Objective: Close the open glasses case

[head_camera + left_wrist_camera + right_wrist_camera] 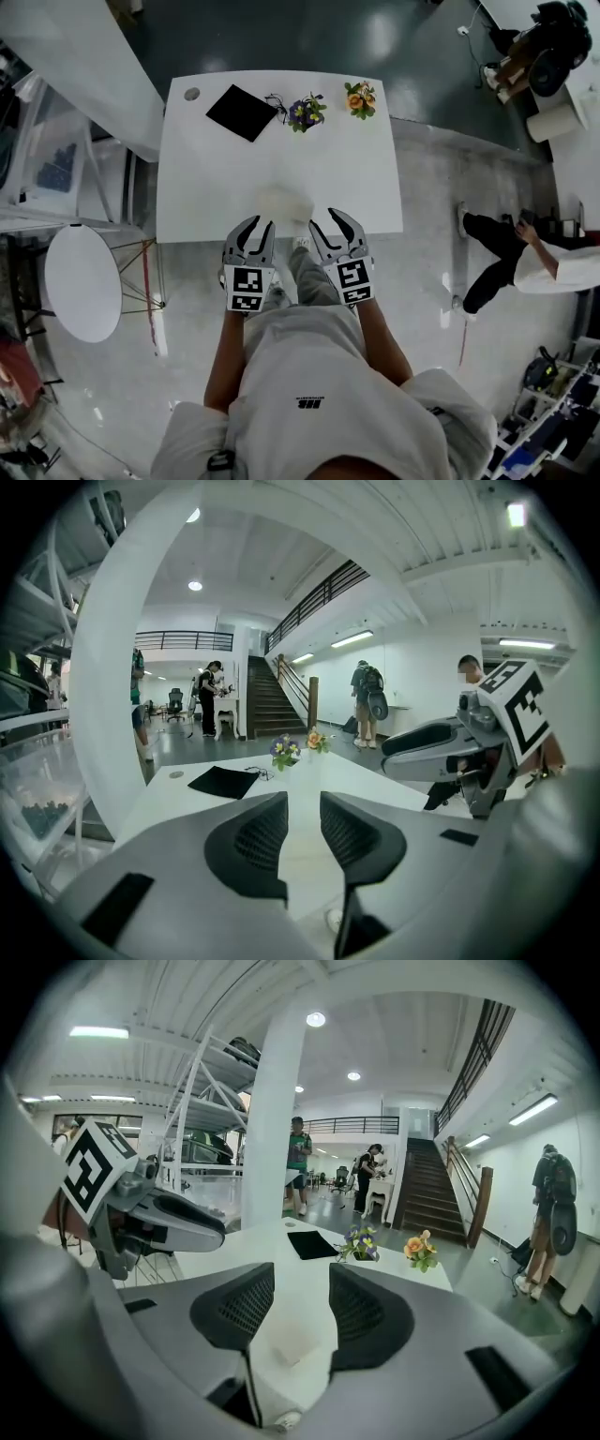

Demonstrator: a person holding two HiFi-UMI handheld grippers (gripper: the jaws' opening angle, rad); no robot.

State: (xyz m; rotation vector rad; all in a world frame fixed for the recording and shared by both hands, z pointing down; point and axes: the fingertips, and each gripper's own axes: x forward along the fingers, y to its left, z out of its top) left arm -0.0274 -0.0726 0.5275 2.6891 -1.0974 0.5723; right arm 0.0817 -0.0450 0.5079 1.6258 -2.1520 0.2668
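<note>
Left gripper (261, 225) and right gripper (324, 221), fingers apart, empty, near one glasses case (284, 202), two bouquets (306, 112) (360, 98).

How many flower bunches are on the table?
2. A purple bunch sits right of the black mat, and an orange bunch further right, both along the table's far edge. None looks hidden.

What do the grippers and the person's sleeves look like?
The left gripper and right gripper have grey curved jaws with black dimpled pads; each bears a cube of black-and-white square markers. A pale short-sleeved T-shirt is worn.
</note>
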